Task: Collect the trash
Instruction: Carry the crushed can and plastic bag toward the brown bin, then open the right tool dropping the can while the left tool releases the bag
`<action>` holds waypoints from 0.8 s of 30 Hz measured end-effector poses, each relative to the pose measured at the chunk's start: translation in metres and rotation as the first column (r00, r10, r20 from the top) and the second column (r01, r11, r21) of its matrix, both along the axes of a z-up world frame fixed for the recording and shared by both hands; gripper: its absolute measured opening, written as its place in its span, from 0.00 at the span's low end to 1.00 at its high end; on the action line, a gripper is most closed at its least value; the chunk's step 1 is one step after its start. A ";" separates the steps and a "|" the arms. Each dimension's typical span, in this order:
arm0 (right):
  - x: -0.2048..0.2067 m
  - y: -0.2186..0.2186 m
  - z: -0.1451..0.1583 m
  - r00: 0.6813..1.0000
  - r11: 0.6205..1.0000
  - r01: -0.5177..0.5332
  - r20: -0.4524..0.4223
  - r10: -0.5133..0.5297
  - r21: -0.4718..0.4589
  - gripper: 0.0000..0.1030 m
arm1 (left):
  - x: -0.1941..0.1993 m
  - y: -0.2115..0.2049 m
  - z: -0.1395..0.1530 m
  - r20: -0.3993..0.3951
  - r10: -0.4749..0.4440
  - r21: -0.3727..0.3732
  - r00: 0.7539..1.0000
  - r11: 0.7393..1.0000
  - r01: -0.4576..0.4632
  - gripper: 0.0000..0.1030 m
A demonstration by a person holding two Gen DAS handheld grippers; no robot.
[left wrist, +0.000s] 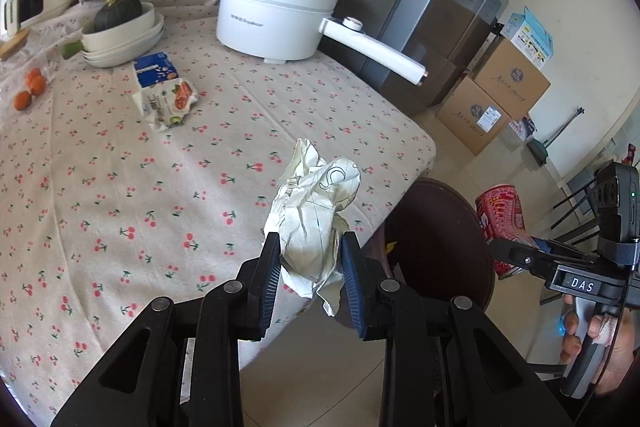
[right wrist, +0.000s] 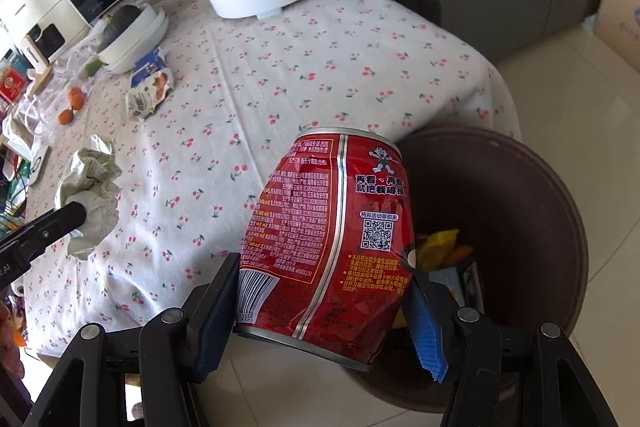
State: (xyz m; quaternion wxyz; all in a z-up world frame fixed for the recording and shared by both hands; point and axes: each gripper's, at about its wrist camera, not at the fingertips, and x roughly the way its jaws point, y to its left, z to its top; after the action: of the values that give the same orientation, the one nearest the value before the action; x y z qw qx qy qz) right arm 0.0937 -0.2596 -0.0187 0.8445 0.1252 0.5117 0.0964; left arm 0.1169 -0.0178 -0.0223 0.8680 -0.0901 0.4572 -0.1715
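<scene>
Paper wad (left wrist: 314,223) clamped in left gripper (left wrist: 310,259); red can (right wrist: 332,239) clamped in right gripper (right wrist: 324,307) w/ bin (right wrist: 520,211) beside.

Paper wad (left wrist: 316,223) between the left tongs (left wrist: 309,255) over the bench (left wrist: 120,187) edge; bin (right wrist: 520,211) right, under the can (right wrist: 332,239) in the right tongs (right wrist: 324,291).

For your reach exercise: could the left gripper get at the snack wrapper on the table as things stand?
Probably not yet. The left gripper is shut on crumpled paper, so it has no free grip. The path across the table to the wrapper looks open otherwise.
</scene>
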 end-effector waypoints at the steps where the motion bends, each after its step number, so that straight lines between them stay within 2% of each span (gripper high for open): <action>1: -0.002 -0.004 0.002 1.000 1.000 0.005 0.007 -0.005 -0.007 0.63 | 0.001 -0.009 -0.001 -0.001 -0.018 -0.004 1.000 1.000 0.018 0.31; 7: -0.010 -0.038 -0.001 0.999 0.998 0.049 0.003 -0.049 -0.037 0.63 | 0.007 -0.066 -0.014 -0.025 -0.134 -0.030 0.991 0.991 0.133 0.32; 11: -0.014 -0.065 -0.012 0.995 0.994 0.093 -0.027 -0.094 -0.053 0.63 | 0.009 -0.104 -0.026 -0.044 -0.201 -0.017 0.979 0.980 0.201 0.32; 16: -0.022 -0.093 -0.022 0.990 0.989 0.125 -0.055 -0.129 -0.077 0.63 | 0.009 -0.138 -0.043 -0.081 -0.250 -0.016 0.965 0.968 0.249 0.34; 20: -0.027 -0.110 -0.025 0.986 0.986 0.146 -0.066 -0.151 -0.081 0.63 | 0.007 -0.154 -0.050 -0.077 -0.270 0.000 0.960 0.963 0.271 0.37; 21: -0.028 -0.113 -0.025 0.986 0.986 0.149 -0.067 -0.155 -0.079 0.63 | 0.008 -0.157 -0.050 -0.074 -0.269 0.008 0.960 0.963 0.271 0.43; 22: -0.029 -0.116 -0.025 0.985 0.985 0.153 -0.068 -0.158 -0.076 0.63 | 0.009 -0.158 -0.051 -0.074 -0.257 0.029 0.964 0.965 0.259 0.58; 23: -0.030 -0.119 -0.026 0.985 0.985 0.155 -0.069 -0.160 -0.074 0.63 | 0.010 -0.160 -0.051 -0.080 -0.241 0.058 0.967 0.968 0.246 0.68; 24: -0.030 -0.121 -0.026 0.984 0.985 0.157 -0.071 -0.162 -0.072 0.63 | 0.012 -0.161 -0.052 -0.085 -0.224 0.086 0.971 0.969 0.231 0.88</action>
State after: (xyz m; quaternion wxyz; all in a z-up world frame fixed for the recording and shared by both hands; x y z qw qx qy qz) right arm 0.0635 -0.3802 -0.0446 0.8330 0.1413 0.5349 0.0068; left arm 0.1287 -0.1787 -0.0744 0.8283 -0.0017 0.5041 -0.2446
